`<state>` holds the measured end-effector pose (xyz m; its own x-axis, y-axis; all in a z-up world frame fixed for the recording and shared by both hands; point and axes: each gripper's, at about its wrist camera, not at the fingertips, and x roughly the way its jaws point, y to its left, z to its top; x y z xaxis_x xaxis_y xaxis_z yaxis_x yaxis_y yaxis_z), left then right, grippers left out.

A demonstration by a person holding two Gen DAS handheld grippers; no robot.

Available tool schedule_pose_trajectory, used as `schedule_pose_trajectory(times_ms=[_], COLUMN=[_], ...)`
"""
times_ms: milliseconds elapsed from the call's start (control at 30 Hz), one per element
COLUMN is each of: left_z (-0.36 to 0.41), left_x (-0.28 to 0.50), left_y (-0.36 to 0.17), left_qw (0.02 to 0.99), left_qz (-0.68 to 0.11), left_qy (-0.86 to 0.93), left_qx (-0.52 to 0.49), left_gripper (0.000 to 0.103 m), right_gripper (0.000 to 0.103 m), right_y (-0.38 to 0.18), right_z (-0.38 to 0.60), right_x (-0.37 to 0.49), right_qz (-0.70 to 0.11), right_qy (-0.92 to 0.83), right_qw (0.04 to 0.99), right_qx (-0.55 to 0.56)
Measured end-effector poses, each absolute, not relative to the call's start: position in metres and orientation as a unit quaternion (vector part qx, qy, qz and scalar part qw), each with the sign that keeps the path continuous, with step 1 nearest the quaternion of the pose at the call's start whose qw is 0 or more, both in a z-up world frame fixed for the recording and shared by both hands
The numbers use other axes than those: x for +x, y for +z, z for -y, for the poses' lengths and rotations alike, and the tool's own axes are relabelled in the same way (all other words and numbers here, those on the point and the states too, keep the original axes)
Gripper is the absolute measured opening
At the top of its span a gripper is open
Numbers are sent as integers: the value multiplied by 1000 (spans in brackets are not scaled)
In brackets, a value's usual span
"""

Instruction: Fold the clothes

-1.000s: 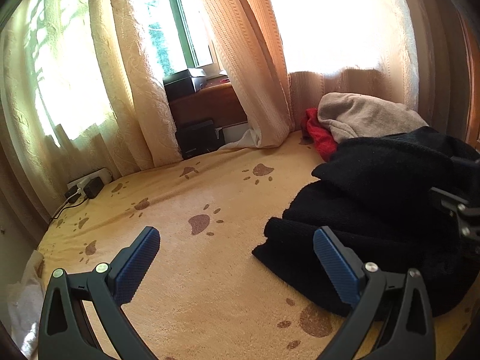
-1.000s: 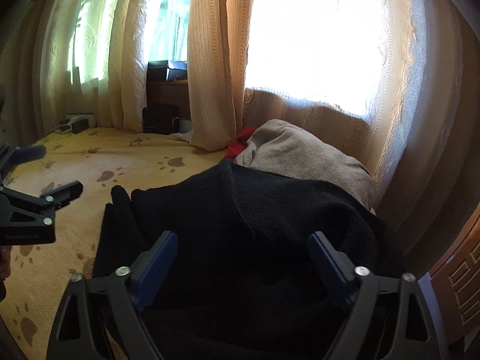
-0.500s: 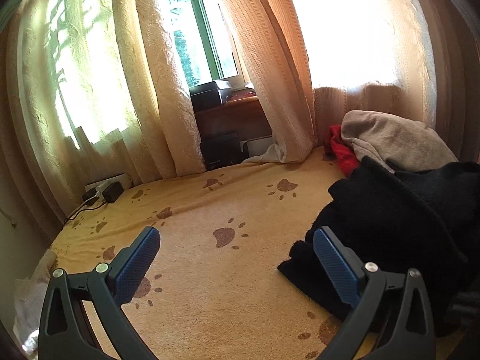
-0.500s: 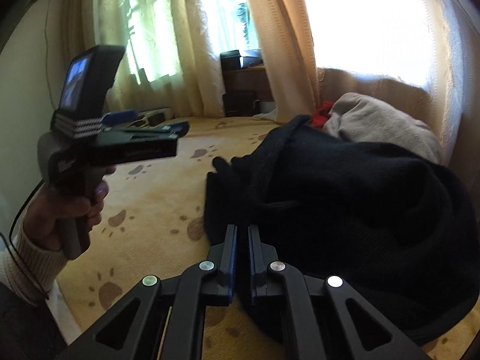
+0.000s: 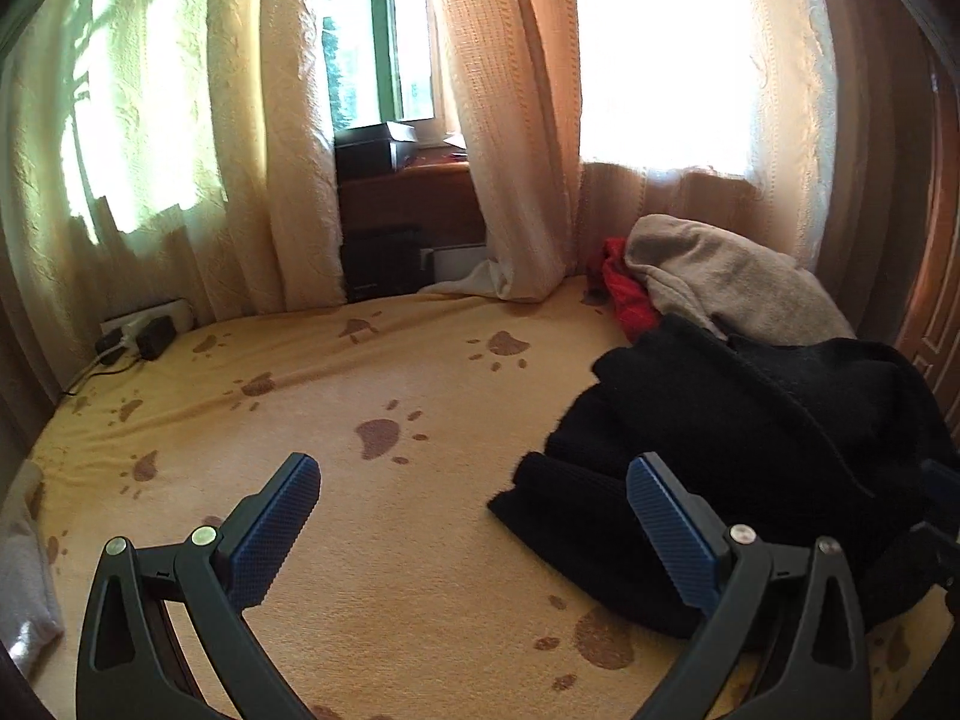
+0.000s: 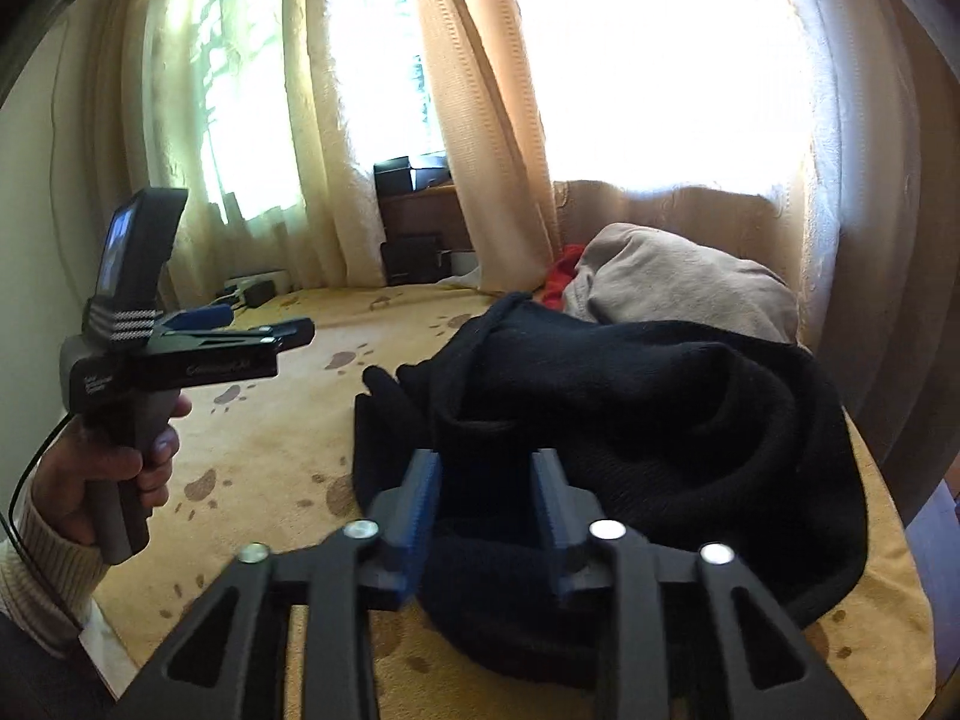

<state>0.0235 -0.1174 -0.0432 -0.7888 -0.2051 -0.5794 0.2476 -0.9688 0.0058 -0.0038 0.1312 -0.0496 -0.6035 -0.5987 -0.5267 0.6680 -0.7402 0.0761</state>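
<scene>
The left half of the bed [image 5: 372, 540], with its paw-print blanket, lies bare and open to a reach from the near edge back to the curtains [image 5: 270, 180]. The right half is blocked by a heaped black garment [image 5: 750, 450], with a beige garment [image 5: 732, 282] and a red one [image 5: 627, 300] stacked behind it against the curtains. A power strip [image 5: 141, 327] sits at the far left corner. The left hand-held gripper [image 6: 252, 330] hangs above the bare left side.

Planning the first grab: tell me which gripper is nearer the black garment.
Right. The right gripper hangs directly over the black garment; the left gripper sits beside its edge, mostly over bare blanket.
</scene>
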Motion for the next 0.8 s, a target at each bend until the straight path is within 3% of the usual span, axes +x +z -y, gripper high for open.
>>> schedule_pose_trajectory(times_ms=[67, 200, 300, 400, 433, 500, 733, 800], left_z=[115, 109, 95, 69, 60, 46, 28, 31], left_x=[23, 13, 2, -13, -18, -30, -62, -63], left_y=[-44, -54, -63, -72, -76, -84, -100, -102], left_qw=[62, -21, -65, -112, -124, -134, -111, -109], left_qz=[-68, -140, -170, -185, -190, -198, -213, -217], left_qy=[-947, -928, -910, -888, -880, -866, -855, -859], left_qx=[309, 344, 371, 405, 418, 439, 459, 451], left_gripper=[103, 103, 103, 103, 103, 103, 103, 98], right_gripper=[83, 83, 83, 83, 80, 19, 17, 17], right_y=[-45, -34, -36, -60, -70, -86, -28, -2], right_z=[-132, -154, -196, -225, -229, -233, -234, -238], right_x=[-8, -32, -84, -140, -150, -156, -73, -43], right_qz=[-99, -108, -48, 15, 38, 106, 131, 127], right_qy=[-907, -947, -952, -921, -906, -872, -884, -886], right_qw=[331, 214, 138, 164, 190, 254, 336, 363], right_qx=[241, 212, 268, 353, 376, 405, 298, 259])
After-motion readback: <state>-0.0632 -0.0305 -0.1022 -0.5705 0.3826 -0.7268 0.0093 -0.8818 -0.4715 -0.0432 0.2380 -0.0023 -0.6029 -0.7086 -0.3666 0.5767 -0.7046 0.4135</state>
